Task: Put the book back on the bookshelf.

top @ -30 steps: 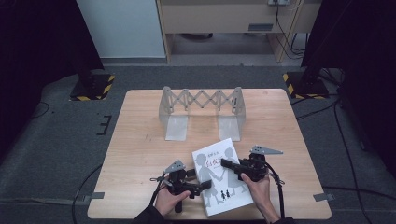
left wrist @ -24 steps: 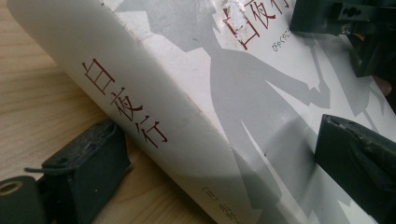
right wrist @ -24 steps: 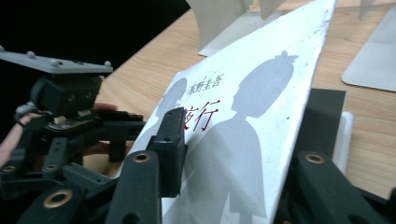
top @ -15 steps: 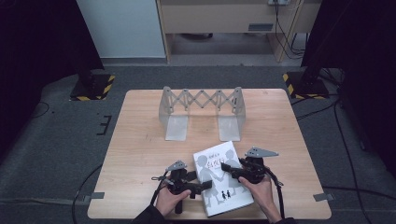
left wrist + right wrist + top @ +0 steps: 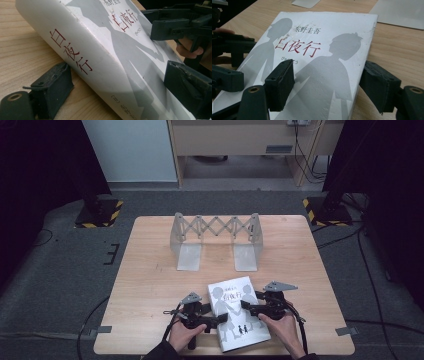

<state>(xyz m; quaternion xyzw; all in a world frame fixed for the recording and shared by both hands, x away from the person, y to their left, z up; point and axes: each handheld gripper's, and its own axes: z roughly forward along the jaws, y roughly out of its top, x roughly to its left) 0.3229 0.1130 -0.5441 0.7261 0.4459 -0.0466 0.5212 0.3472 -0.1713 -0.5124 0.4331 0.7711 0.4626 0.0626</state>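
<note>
White paperback book (image 5: pixel 237 312) lies near the front edge of the wooden table (image 5: pixel 150 285), right of centre, cover up, turned slightly off square. Cover carries grey silhouettes of two figures and red characters; smaller print under the title too blurred to read. In the left gripper view the spine (image 5: pixel 82 60) faces the camera with red characters running down it; the bottom of the spine is cut off by the frame. Left gripper (image 5: pixel 220 320) sits at the book's left edge, held by the left hand (image 5: pixel 184 336). Its jaws stand wide apart, one pad low beside the spine on the table side, the other over the cover; whether either pad presses the book cannot be told. Right gripper (image 5: pixel 246 306) reaches in from the right over the cover, held by the right hand (image 5: pixel 282 327). In the right gripper view one pad rests on or just above the cover and the other is off the book's right edge, jaws spread, no clear grip; contact uncertain. Grey three-cornered plates top both grippers, cables trailing toward the person. Farther back, mid-table, stands a grey expanding rack (image 5: pixel 216 240) with scissor-lattice between two end plates, well apart from the book. Dark floor around; yellow-black striped stand bases (image 5: pixel 320 210) behind the table.
</note>
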